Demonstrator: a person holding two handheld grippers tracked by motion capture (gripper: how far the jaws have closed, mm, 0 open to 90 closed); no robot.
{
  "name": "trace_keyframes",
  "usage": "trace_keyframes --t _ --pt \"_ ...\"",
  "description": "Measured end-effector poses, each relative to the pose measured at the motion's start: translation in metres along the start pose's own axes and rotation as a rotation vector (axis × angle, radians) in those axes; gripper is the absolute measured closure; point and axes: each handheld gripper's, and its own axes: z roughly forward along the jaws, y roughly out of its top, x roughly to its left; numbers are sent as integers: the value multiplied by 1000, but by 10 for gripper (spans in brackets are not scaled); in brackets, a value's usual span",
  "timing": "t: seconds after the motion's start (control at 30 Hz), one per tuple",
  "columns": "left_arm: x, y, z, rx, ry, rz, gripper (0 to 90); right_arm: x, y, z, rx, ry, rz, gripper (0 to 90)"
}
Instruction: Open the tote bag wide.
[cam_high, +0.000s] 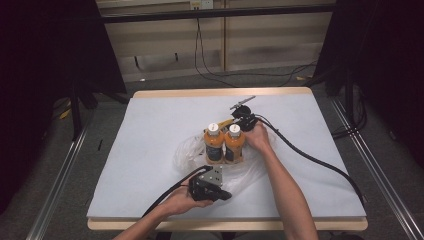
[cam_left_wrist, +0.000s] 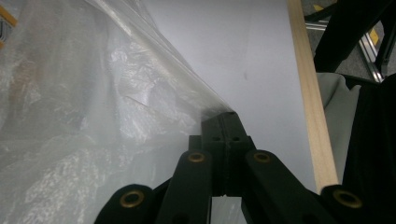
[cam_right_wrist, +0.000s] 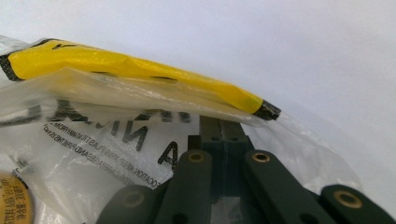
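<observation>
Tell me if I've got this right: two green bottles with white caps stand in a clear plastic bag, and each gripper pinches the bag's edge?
Nearly. The bottles are orange, not green, as the high view shows. The rest holds: white caps, a clear plastic bag, and the left gripper and right gripper each shut on its edge.

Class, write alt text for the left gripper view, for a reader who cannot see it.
The left gripper's two black jaws are shut on the edge of a clear, crinkled plastic bag, which is pulled taut up to the left. Beyond lies a pale grey table mat with a light wooden table edge.
</observation>
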Motion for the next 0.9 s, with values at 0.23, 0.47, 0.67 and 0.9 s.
trace_keyframes --t 0.23,0.47,0.67,0.9 --pt "-3 1 -1 21 -17 5 900 -1 5 4 -2 -38 15 900" --pt "2 0 0 -5 -37 -17 900 1 9 6 -5 -83 15 900" --pt "7 2 -3 -25 -25 -44 896 5 9 -4 -10 -20 7 900" --pt "11 6 -12 -87 4 -57 857 6 10 -28 -59 23 -4 900"
